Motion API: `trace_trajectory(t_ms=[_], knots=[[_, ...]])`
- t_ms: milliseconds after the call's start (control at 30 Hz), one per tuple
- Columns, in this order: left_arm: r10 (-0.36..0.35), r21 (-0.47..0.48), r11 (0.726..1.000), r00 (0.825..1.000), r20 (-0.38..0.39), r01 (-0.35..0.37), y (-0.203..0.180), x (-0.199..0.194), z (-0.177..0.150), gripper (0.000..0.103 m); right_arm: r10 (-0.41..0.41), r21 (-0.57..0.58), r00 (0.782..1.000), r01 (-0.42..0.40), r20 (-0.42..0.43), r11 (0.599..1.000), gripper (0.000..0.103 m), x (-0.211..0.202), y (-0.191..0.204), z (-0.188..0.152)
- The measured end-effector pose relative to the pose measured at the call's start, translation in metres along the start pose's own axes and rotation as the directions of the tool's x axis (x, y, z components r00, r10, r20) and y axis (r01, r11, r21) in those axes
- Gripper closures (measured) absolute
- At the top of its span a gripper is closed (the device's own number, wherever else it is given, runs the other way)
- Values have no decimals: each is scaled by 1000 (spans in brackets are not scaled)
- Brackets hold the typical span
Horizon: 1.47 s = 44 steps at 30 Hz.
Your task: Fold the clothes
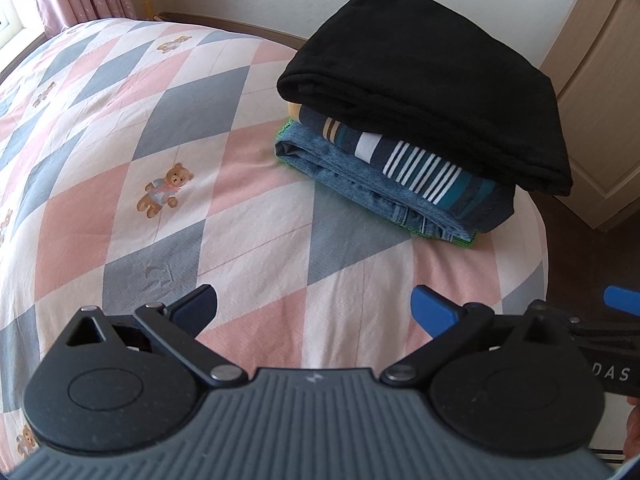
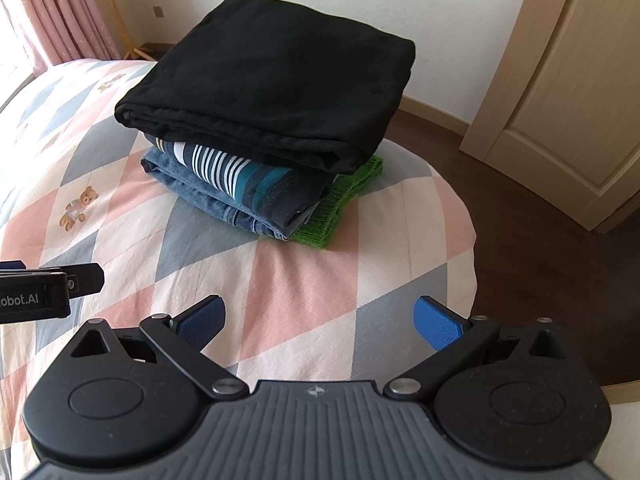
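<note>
Right wrist view has the stack of folded clothes (image 2: 264, 120) at the bed's (image 2: 320, 280) far corner: black top layer soft and floppy, jeans (image 2: 208, 196) underneath heavier. I'd grab it by the thick folded edge. Both my left tool (image 1: 314, 312) and right tool (image 2: 320, 320) are spread apart, holding nothing.

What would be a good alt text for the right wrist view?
A stack of folded clothes, black garment on top, green knit at the bottom, lies on a diamond-patterned bedspread. The open right gripper hovers in front, holding nothing.
</note>
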State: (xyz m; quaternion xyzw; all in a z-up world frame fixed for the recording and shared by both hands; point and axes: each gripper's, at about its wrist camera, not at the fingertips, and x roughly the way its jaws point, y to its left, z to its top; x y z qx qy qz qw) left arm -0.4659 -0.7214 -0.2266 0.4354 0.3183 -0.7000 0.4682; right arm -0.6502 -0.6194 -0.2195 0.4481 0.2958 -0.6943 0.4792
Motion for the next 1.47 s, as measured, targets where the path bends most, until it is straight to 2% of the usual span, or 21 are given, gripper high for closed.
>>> trace_trajectory(t_ms=[1167, 1467], knots=[[38, 5, 999, 999, 2, -38, 7, 18, 13, 1, 1, -9, 1000, -1, -12, 1000, 0, 26, 13, 13], [45, 34, 998, 998, 50, -46, 0, 10, 15, 1, 1, -4, 1000, -1, -3, 1000, 0, 23, 11, 14]])
